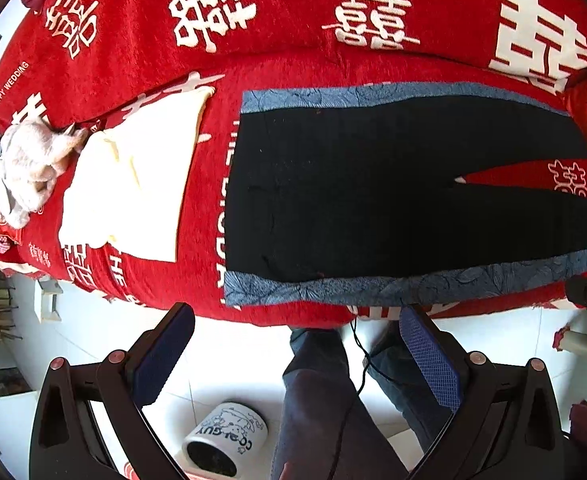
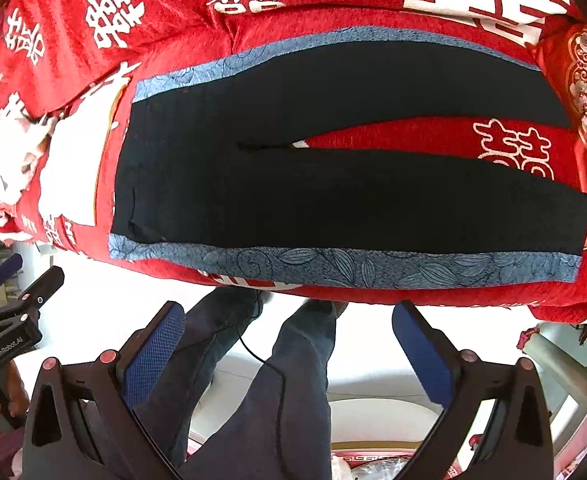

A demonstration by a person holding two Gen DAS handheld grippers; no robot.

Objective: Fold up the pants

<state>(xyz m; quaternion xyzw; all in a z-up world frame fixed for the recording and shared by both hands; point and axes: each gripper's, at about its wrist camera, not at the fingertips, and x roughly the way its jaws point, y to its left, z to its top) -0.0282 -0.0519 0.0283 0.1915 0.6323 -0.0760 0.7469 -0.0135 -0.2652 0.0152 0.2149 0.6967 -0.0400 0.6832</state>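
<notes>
Black pants with blue leaf-patterned side stripes (image 1: 373,184) are lying flat and unfolded on the red bedspread with white characters (image 1: 293,8), while the left gripper (image 1: 297,344) and right gripper (image 2: 289,336) are hovering spread wide and empty beside the bed's near edge.

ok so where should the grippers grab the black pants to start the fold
Grip the near blue side stripe, coming in from the bed edge. The pants lie flat, legs spread to the right, and that long edge sits just ahead of both open grippers, left gripper and right gripper.
</notes>
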